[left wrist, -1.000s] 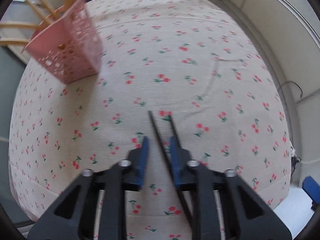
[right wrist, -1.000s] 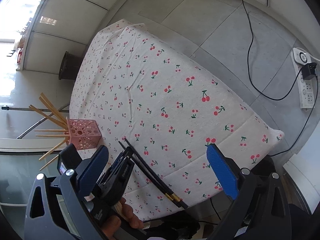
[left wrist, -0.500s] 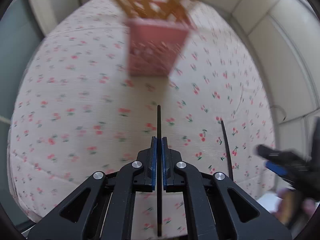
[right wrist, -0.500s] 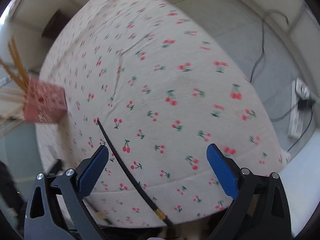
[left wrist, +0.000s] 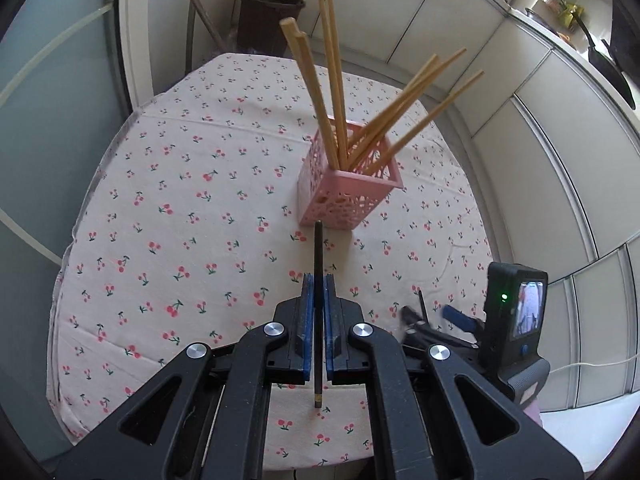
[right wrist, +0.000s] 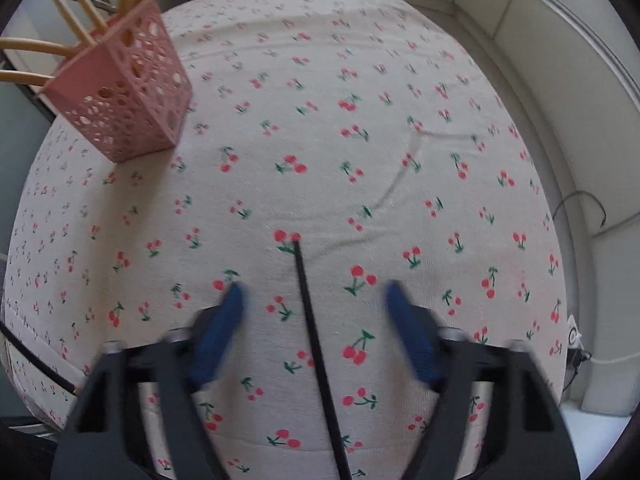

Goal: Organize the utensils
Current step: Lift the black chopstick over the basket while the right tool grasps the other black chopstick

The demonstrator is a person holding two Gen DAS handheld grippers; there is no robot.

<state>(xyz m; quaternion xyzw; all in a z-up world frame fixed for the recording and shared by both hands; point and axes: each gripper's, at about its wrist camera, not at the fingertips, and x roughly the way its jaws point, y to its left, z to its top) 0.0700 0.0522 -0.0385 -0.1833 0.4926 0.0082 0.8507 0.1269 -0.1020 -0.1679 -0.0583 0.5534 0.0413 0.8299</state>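
The right claw [right wrist: 314, 300], jaws just closing (blurred), straddles a black chopstick [right wrist: 316, 344] lying untouched on the cherry-print tablecloth [right wrist: 360, 80].

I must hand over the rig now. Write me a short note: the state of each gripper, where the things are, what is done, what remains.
Left gripper: shut on one black chopstick, raised, tip aimed at the pink holder.
Right gripper: fingers have just been closing around the second black chopstick on the tablecloth, not yet touching it.
Done: wooden chopsticks stand in the holder.
Left: put both black chopsticks in.
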